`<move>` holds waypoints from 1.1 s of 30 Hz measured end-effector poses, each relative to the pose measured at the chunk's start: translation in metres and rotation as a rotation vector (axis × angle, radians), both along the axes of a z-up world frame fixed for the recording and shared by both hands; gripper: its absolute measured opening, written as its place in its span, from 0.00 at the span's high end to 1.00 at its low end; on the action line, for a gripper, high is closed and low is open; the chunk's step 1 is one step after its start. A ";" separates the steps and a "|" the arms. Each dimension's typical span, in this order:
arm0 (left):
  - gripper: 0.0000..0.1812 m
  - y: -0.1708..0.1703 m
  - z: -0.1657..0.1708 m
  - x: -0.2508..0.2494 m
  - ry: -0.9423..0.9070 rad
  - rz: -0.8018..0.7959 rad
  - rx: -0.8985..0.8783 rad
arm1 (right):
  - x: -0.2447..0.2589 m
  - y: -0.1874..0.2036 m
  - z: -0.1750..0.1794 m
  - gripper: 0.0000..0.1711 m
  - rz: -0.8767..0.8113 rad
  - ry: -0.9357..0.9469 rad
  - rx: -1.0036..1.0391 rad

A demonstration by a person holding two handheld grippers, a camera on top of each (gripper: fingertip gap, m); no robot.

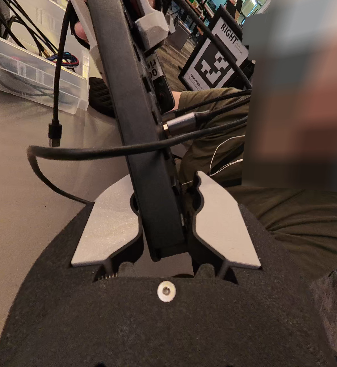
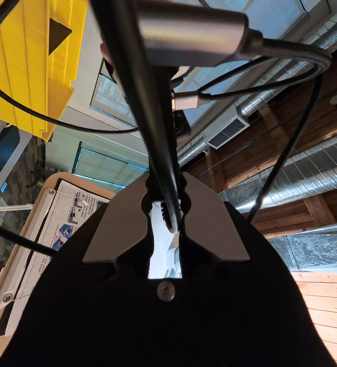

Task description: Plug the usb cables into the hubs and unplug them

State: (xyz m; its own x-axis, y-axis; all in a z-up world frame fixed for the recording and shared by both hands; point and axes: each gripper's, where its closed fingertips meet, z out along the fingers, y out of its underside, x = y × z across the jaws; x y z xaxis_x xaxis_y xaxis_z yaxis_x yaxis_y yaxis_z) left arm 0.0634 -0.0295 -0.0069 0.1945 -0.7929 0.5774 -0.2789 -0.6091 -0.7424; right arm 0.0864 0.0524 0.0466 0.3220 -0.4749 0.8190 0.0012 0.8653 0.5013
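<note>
In the left wrist view, a long black USB hub (image 1: 124, 95) stands on edge between the fingers of my left gripper (image 1: 163, 174), which is shut on its near end. A grey metal USB plug (image 1: 180, 125) sits in a port on the hub's right side. A loose black plug (image 1: 54, 131) dangles at the left. In the right wrist view, my right gripper (image 2: 165, 174) points towards the ceiling and is shut on the hub's (image 2: 143, 99) other end. A large grey plug (image 2: 193, 33) and a smaller silver plug (image 2: 185, 101) stick out of the hub's right side.
A clear plastic bin (image 1: 34, 73) with cables stands on the grey table (image 1: 14, 178) at the left. A person's olive sleeve (image 1: 223, 111) is close on the right, with a framed marker sign (image 1: 215, 65) behind. A yellow bin (image 2: 24, 59) and an instruction board (image 2: 44, 228) show in the right wrist view. Across from one pair of fingers to the other is roughly 11 centimetres.
</note>
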 end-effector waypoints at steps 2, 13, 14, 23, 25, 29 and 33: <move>0.72 -0.002 -0.005 -0.002 0.038 -0.001 0.006 | -0.001 -0.001 -0.001 0.85 0.002 -0.008 0.002; 0.78 -0.005 -0.015 -0.010 0.107 0.008 -0.004 | -0.007 -0.010 -0.012 0.85 0.029 -0.054 0.005; 0.79 -0.007 -0.017 -0.008 0.116 -0.010 -0.014 | -0.008 -0.011 -0.014 0.85 0.032 -0.062 0.007; 0.84 -0.003 -0.036 0.006 0.139 -0.089 -0.126 | -0.007 0.000 -0.013 0.84 -0.008 -0.044 0.037; 0.84 0.006 -0.034 0.008 0.135 -0.060 -0.084 | -0.007 0.007 -0.009 0.84 -0.034 -0.023 0.032; 0.85 0.020 -0.035 0.010 0.123 -0.020 -0.054 | -0.006 0.020 -0.004 0.82 -0.079 0.000 0.014; 0.85 0.026 -0.033 0.014 0.064 -0.024 -0.067 | -0.002 0.030 0.001 0.82 -0.108 -0.004 -0.020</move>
State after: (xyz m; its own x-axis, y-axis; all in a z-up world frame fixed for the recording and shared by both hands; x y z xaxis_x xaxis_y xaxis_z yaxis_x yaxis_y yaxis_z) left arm 0.0775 -0.0033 -0.0402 0.2139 -0.7580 0.6162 -0.3398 -0.6491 -0.6805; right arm 0.0841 0.0820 0.0474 0.2671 -0.4901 0.8297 0.0931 0.8701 0.4840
